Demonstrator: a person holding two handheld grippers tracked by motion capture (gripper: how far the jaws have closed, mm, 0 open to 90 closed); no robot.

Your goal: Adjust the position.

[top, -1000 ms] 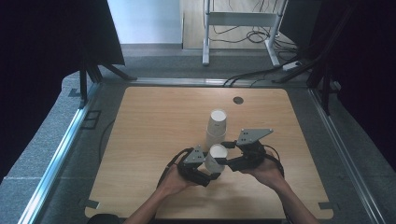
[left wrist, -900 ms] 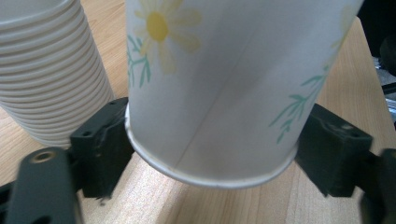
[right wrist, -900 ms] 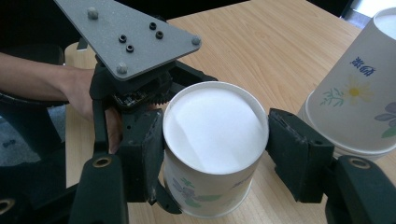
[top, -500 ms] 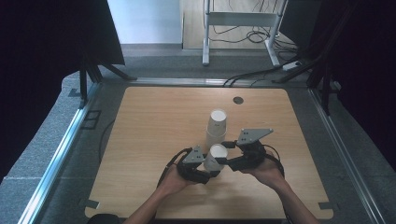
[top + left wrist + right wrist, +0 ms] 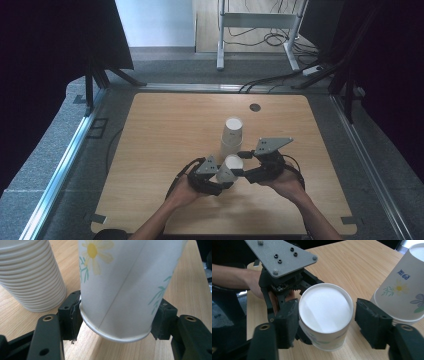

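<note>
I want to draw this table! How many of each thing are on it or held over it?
Single paper cup held by the grippers: 1
Stack of upside-down paper cups: 1
Black handheld grippers, left and right: 2
Dark round spot in the tabletop: 1
Total: 5

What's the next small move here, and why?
Probably draw the right gripper back off the paper cup. The left gripper is shut on it near the rim, and the right gripper's jaws have just been opening, with a gap beside one pad.
</note>
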